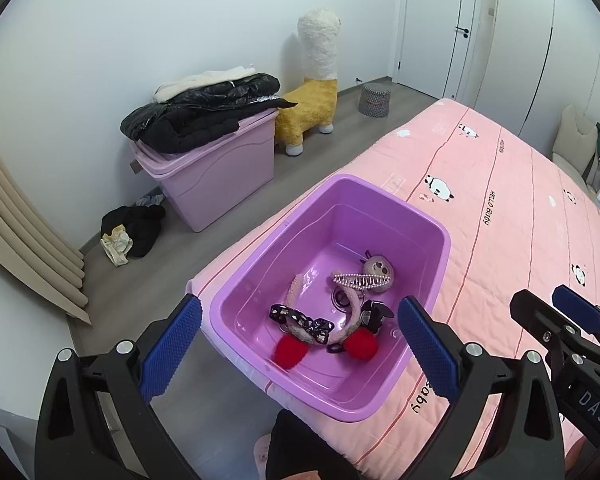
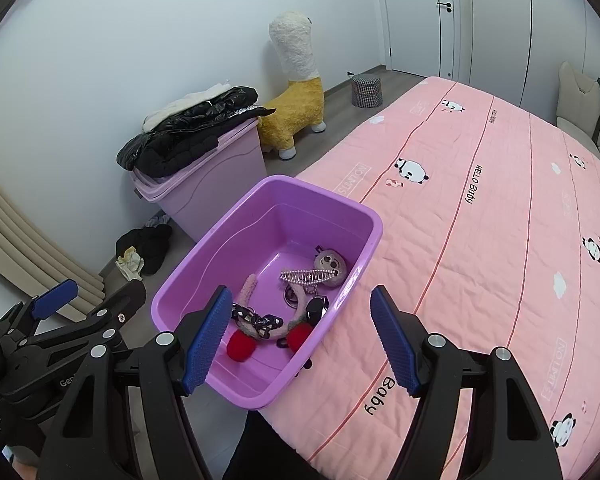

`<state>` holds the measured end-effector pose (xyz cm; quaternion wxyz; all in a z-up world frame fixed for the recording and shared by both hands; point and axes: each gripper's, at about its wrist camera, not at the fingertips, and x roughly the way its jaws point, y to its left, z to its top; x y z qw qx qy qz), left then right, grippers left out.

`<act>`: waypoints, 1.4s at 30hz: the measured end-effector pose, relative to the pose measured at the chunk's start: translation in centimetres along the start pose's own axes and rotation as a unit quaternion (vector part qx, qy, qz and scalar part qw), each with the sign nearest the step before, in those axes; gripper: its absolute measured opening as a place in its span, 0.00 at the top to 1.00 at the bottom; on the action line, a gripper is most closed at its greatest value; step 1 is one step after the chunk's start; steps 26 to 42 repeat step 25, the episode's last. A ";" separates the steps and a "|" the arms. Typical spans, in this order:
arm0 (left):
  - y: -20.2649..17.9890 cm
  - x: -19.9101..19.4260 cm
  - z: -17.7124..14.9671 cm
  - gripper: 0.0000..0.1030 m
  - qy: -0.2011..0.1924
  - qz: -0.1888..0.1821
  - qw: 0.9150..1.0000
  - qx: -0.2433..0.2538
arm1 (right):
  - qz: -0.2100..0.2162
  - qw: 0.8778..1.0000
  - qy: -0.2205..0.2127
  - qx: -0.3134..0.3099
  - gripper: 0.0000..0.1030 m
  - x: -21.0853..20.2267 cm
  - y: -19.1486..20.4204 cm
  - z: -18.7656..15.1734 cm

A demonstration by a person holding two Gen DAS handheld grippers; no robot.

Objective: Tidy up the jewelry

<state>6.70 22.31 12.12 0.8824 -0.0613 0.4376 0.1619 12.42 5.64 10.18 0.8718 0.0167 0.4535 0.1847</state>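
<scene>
- Closest to you is the bed (image 2: 480, 240), its pink quilted cover printed with pandas, clouds and "Hello Baby" lettering; the near corner carries the purple tub (image 1: 384, 200), which sits right at the bed's edge.
- Your left tongs (image 1: 300, 354) stand wide apart — one blue pad (image 1: 172, 348) is outside the tub's near-left wall over the floor, the other over the tub's right rim. They grip nothing and touch nothing that you can see.
- Your right tongs (image 2: 306, 340) are also spread wide and empty: the left pad (image 2: 208, 340) hangs over the tub's near wall, the right pad over the bedcover just beside the tub.
- The jewelry lies in a loose heap on the tub's floor, toward its near-right part. A fuzzy pink headband (image 1: 300, 292) arcs across the heap, with a black bow (image 1: 300, 322) patterned in white on it.
- Two red pom-poms (image 1: 360, 346) sit at the near end, one to each side of the bow.
- A pearl hair clip (image 1: 360, 280) lies with its long axis crosswise to the tub's length, resting against a round plush charm (image 1: 380, 268) at the far end of the heap. A small black clip (image 1: 374, 314) lies just right of the headband.
- The tub's long axis runs away from you, slanting toward the far left.
- Beyond the bed, on the grey wood floor, a lilac storage bin (image 1: 216, 172) stands with dark jackets (image 1: 196, 116) stacked on its lid and crumpled clothes beside it.
- Farther on — a yellow-and-white plush alpaca (image 1: 312, 92) by the white wall, a checked stool (image 1: 374, 98), then white closet doors.
</scene>
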 end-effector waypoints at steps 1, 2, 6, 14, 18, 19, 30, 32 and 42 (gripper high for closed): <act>0.0 0.0 0.0 0.06 -0.001 0.000 1.000 0.000 | 0.000 1.000 -0.001 -0.001 0.33 -0.1 0.0 0.0; 0.0 0.0 0.0 0.06 -0.001 -0.001 1.000 0.000 | 0.000 1.000 -0.001 -0.002 0.34 0.0 0.1 0.1; 0.1 -0.1 0.0 0.06 -0.003 -0.001 1.000 0.002 | -0.001 1.000 -0.001 -0.001 0.33 0.0 0.2 0.1; 0.1 -0.1 0.2 0.06 -0.001 -0.002 1.000 0.002 | -0.002 1.000 -0.001 -0.001 0.34 0.2 0.4 0.1; 0.1 0.1 0.2 0.06 -0.003 0.000 1.000 0.003 | -0.001 1.000 -0.001 -0.002 0.33 0.2 0.5 0.1; 0.1 0.1 0.2 0.06 -0.003 0.000 1.000 0.002 | -0.001 1.000 -0.001 -0.002 0.34 0.2 0.6 0.2; 0.1 0.4 0.2 0.06 0.001 0.001 1.000 0.001 | 0.001 1.000 0.001 -0.001 0.34 0.2 0.5 0.2; 0.1 0.4 0.2 0.06 0.001 0.001 1.000 0.001 | 0.001 1.000 0.001 -0.001 0.34 0.2 0.5 0.2; 0.1 0.4 0.2 0.06 0.001 0.001 1.000 0.001 | 0.001 1.000 0.001 -0.001 0.34 0.2 0.5 0.2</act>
